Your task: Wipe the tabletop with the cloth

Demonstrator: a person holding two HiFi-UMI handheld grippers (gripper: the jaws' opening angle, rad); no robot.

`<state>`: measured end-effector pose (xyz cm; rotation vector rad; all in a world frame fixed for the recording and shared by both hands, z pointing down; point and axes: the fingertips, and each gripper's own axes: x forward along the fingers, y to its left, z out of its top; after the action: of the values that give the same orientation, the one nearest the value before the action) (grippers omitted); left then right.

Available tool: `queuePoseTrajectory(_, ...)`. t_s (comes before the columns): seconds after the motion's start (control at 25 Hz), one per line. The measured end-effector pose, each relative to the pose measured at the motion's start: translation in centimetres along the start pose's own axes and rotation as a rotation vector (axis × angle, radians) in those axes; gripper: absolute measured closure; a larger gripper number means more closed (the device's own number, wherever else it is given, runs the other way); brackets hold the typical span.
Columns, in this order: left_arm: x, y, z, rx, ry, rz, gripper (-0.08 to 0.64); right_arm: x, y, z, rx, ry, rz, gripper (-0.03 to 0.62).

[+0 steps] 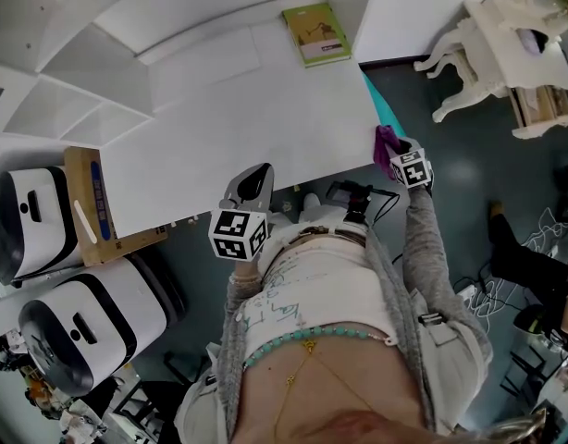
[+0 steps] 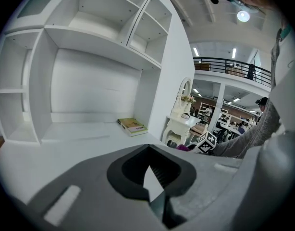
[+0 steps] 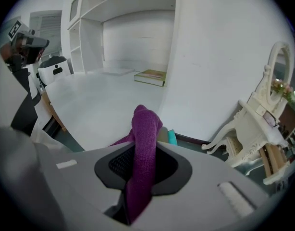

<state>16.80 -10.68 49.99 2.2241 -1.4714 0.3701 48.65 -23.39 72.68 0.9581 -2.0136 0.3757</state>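
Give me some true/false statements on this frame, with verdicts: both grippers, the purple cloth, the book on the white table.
1. The right gripper is shut on a purple knitted cloth. True.
2. The left gripper also holds a cloth. False: its jaws are together with nothing between them.
3. A flat yellow-green book lies at the far end of the white tabletop. True.
4. The purple cloth is spread flat in the middle of the tabletop. False: it is bunched in the right gripper at the tabletop's right edge.
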Motion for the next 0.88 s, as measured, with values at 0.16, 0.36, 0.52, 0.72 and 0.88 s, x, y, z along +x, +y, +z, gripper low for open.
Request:
queuePoseTrajectory(0.16,-0.6,1.7,0.1,-0.021,-0.018,0.018,0.560,-0.3,0.7,2.0,0.006,-0.024,-0.006,0.500)
queuePoseTrajectory(0.36,-1.6,3.4,0.6,-0.024,-0.040,0.022,0.560,-1.7,2.9,6.4,0.042,-0.110,0.010,0.500)
queuePoseTrajectory(0.52,-2.3,4.8,0.8,-0.021,-0.051,0.034,0.560,-2.8,6.3,10.0,-0.001,-0.154,0.034,0.500)
queuePoseTrajectory(0.72,-3.3,6.4,1.0,-0.017,-0.058,0.049,0.560,-4.2,10.6,14.4,-0.044,-0.211,0.078,0.500)
queuePoseTrajectory(0.88,-4.3,8.0,1.3,-0.010,-0.068,0.076,0.560,-6.3,14.2,18.9,-0.069,-0.284,0.110,0.500)
